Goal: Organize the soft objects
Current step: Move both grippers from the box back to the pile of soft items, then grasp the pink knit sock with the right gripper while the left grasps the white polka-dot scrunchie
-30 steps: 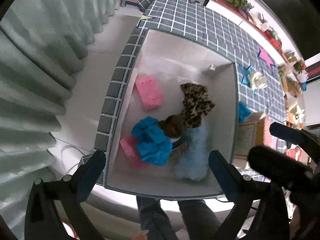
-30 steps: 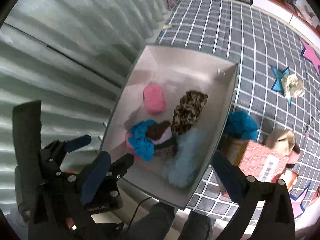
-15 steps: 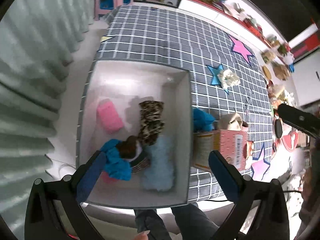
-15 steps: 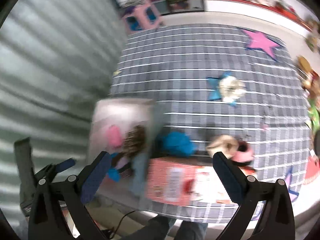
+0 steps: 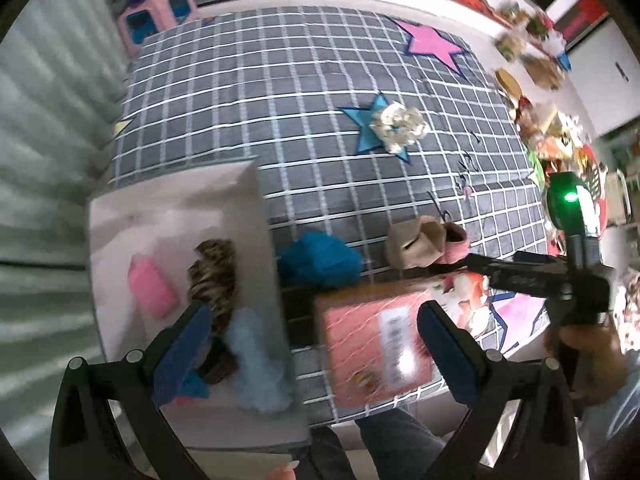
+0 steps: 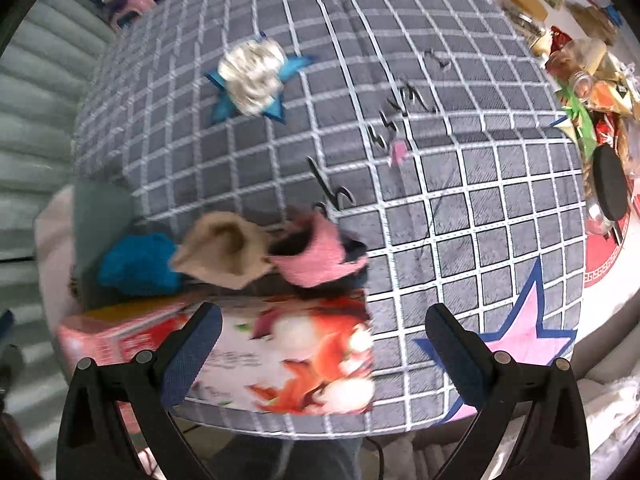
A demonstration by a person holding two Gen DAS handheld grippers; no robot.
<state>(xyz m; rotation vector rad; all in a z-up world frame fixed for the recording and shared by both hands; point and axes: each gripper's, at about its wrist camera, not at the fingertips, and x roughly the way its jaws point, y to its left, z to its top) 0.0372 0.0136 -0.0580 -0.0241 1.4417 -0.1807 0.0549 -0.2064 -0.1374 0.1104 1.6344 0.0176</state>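
- Bright, even daylight; shadows are soft.
- Fisheye bending curves the grid cloth [image 6: 400, 128] toward black corners.
- Motion blur smears the pink box [image 5: 376, 344] below the cloth's centre.
- Glare patch on that box's label.

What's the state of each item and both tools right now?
left tool: open, empty
right tool: open, empty
white bin: open-topped, holding soft items
teal cloth: on mat, outside bin
beige cloth: crumpled on mat
white puff: on blue star
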